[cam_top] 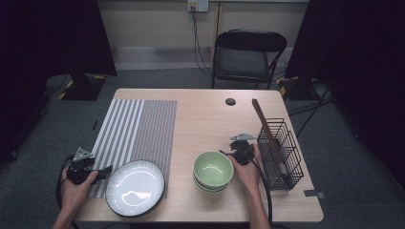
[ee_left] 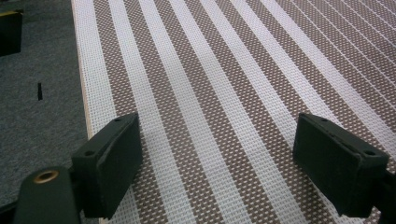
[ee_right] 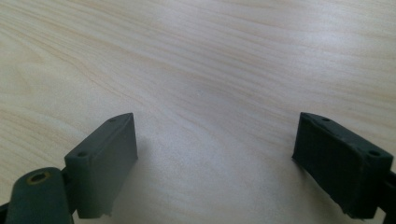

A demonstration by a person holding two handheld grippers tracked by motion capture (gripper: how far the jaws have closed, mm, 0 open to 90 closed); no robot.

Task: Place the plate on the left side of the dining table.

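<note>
Bowls (cam_top: 213, 171), pale green and stacked one inside another, sit on the table (cam_top: 200, 119) near its front edge, right of centre; the top one holds nothing. No writing can be read on anything here.

Largest is the table, light wood, with a small dark round hole (cam_top: 230, 101) near its far edge. A striped mat (cam_top: 136, 129) in brown and white covers much of its left half. On the mat's near corner rests a plate (cam_top: 135, 188), white with a dark rim, nothing on it. At the right edge stands a black wire rack (cam_top: 280, 153) with a brown, stick-like piece (cam_top: 265, 128) leaning out of it, too small to tell what it is.

Just right of the bowls hovers the right gripper (ee_right: 215, 163), jaws spread wide over bare wood, nothing between them. At the table's left edge, beside the plate, the left gripper (ee_left: 217, 163) is over the mat, jaws likewise wide apart and holding nothing.

Behind the table stands a black folding chair (cam_top: 248, 57).
</note>
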